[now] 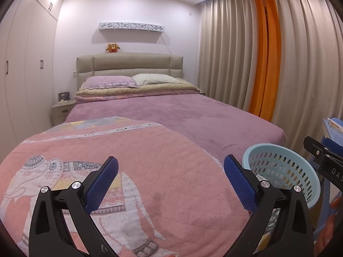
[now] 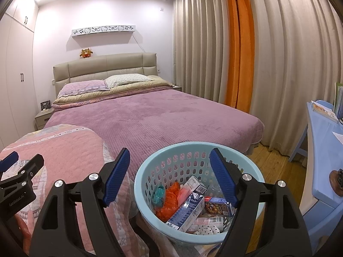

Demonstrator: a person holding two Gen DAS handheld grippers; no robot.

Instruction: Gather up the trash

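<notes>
The left tongs (image 1: 171,167) are hovering wide open over the pink elephant blanket (image 1: 128,160) at the foot of the bed (image 1: 193,115), gripping nothing. The right tongs (image 2: 169,160) are also standing open and empty, hanging just above the light blue basket (image 2: 150,171), which is sitting at the bed's near corner beside the blanket. The trash is lying inside the basket: a blue-and-white carton (image 2: 187,211), an orange plastic bag (image 2: 169,199), a teal wrapper (image 2: 159,194), a dark snack box (image 2: 217,206) and some pale packets. A blue table (image 2: 321,150) is standing to the right, near the beige curtains (image 2: 278,64).
</notes>
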